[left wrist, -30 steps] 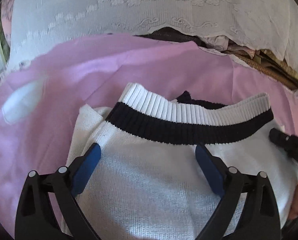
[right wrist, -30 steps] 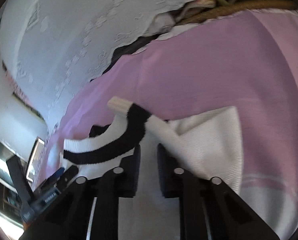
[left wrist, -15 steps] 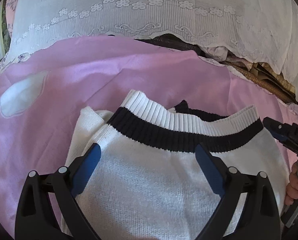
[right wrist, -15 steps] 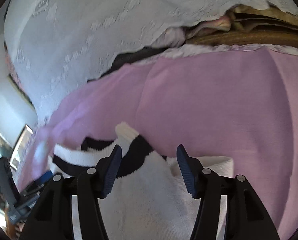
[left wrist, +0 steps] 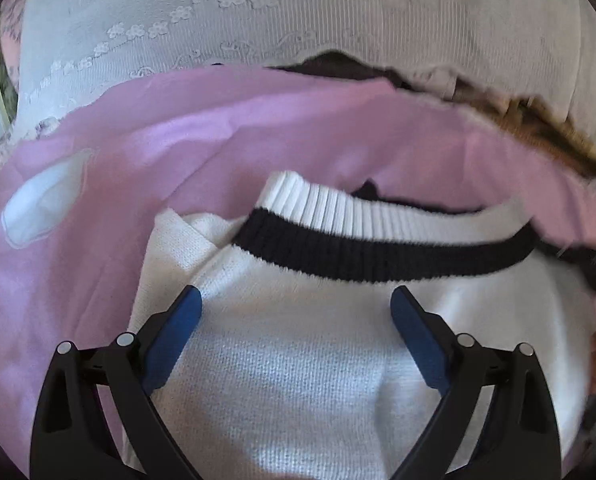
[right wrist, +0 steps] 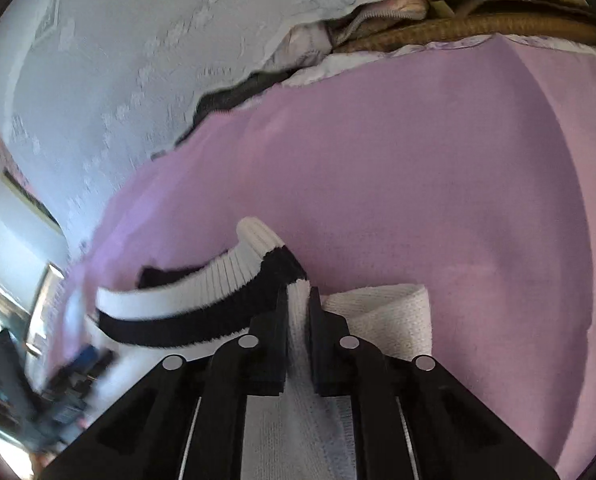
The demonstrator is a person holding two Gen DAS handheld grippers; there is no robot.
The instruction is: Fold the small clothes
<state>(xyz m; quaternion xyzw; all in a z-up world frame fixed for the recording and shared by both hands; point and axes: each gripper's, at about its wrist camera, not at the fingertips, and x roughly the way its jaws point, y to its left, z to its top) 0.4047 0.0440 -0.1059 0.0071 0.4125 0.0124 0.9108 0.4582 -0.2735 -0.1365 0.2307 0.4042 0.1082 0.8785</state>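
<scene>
The white knit garment (left wrist: 298, 360) lies on the pink sheet (right wrist: 437, 180), ribbed black-banded hem toward 12 o'clock. Left gripper (left wrist: 296, 308) fingers gape wide above it, holding nothing. Right gripper (right wrist: 298, 300) fingers have just closed, pinching the garment's right edge (bare sheet beyond, 1 to 3 o'clock).

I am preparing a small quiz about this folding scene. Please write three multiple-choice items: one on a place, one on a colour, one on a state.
1. Where does the white knitted sweater lie?
A. on the pink cloth
B. on a wooden floor
C. in a basket

2. What colour is the stripe on its ribbed band?
A. red
B. dark navy or black
C. green

3. How is the right gripper?
A. wide open
B. shut on nothing
C. shut on a fold of the sweater

Answers: 1 A, pink fabric surrounds the sweater; 2 B, the dark band shows in both views; 3 C, white knit sits pinched between the fingers, which have just closed.
</scene>
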